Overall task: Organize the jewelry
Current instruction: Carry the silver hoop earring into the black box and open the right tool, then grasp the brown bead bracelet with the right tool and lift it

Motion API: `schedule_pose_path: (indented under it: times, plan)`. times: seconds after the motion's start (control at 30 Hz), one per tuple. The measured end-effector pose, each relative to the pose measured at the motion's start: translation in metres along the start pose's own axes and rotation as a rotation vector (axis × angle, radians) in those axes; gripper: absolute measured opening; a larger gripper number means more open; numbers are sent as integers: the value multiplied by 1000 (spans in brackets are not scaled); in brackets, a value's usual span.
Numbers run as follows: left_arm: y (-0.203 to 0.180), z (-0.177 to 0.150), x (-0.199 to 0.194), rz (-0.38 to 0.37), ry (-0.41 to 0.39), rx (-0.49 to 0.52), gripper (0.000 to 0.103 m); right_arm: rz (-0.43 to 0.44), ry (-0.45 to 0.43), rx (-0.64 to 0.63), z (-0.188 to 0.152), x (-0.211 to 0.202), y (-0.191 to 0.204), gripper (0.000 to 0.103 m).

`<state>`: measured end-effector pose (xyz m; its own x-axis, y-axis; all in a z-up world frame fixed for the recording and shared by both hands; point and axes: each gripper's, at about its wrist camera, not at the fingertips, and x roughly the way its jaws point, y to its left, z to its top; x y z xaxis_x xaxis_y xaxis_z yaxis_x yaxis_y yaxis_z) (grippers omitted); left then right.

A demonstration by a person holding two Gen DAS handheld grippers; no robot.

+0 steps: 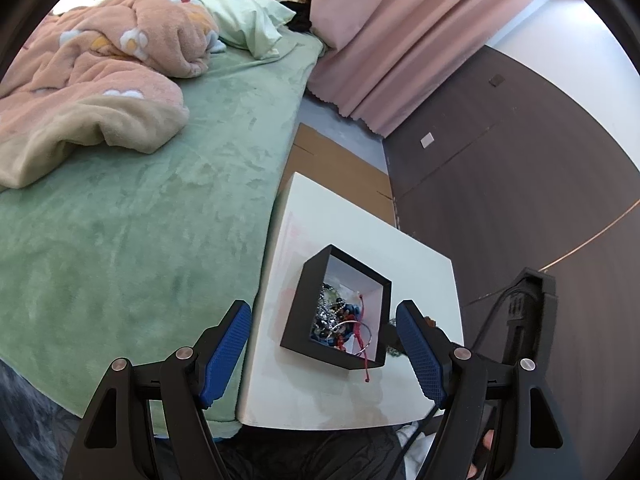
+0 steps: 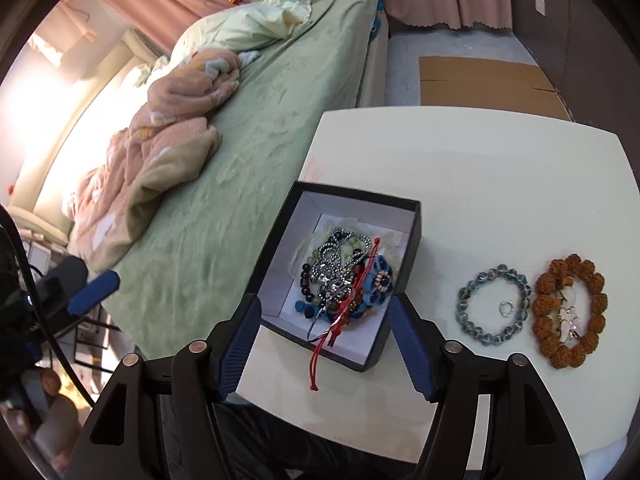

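A black box [image 1: 298,308] [image 2: 412,248] with a white lining stands on the white table [image 1: 420,272] [image 2: 500,184]. It holds a tangle of jewelry [image 2: 344,276] [image 1: 340,320]: bead bracelets, a silver chain, a hoop and a red cord [image 2: 316,364] that hangs over the near rim. Right of the box lie a grey-blue bead bracelet [image 2: 464,304] around a small silver ring [image 2: 506,309], and a brown bead bracelet [image 2: 544,312] around a pale pink charm [image 2: 570,318]. My left gripper [image 1: 324,352] is open and empty above the box's near edge. My right gripper [image 2: 324,344] is open and empty, its fingers either side of the box's near corner.
A bed with a green sheet [image 1: 152,216] [image 2: 248,152] and a rumpled pink blanket [image 1: 92,92] runs along the table's left side. Pink curtains [image 1: 400,40], flat cardboard [image 2: 484,80] on the floor and a dark wall [image 1: 520,184] lie beyond. The left gripper [image 2: 92,292] shows at the left of the right wrist view.
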<state>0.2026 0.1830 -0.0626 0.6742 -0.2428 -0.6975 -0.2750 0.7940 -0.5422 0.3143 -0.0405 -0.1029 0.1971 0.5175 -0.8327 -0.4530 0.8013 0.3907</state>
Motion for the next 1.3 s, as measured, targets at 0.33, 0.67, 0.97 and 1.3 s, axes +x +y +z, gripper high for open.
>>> schedule_pose_path:
  times: [0.33, 0.67, 0.97, 1.3]
  plan:
    - [-27, -7, 13, 5, 23, 73, 76, 39, -84, 76, -21, -41, -36, 66]
    - [-84, -29, 45, -34, 91, 212, 75, 3, -145, 230, -55, -68, -107, 66]
    - [-140, -54, 79, -50, 151, 362, 73, -48, -217, 355, -77, -88, -160, 66]
    - [-170, -72, 127, 2, 233, 429, 47, -81, -224, 414, -80, -88, -205, 54]
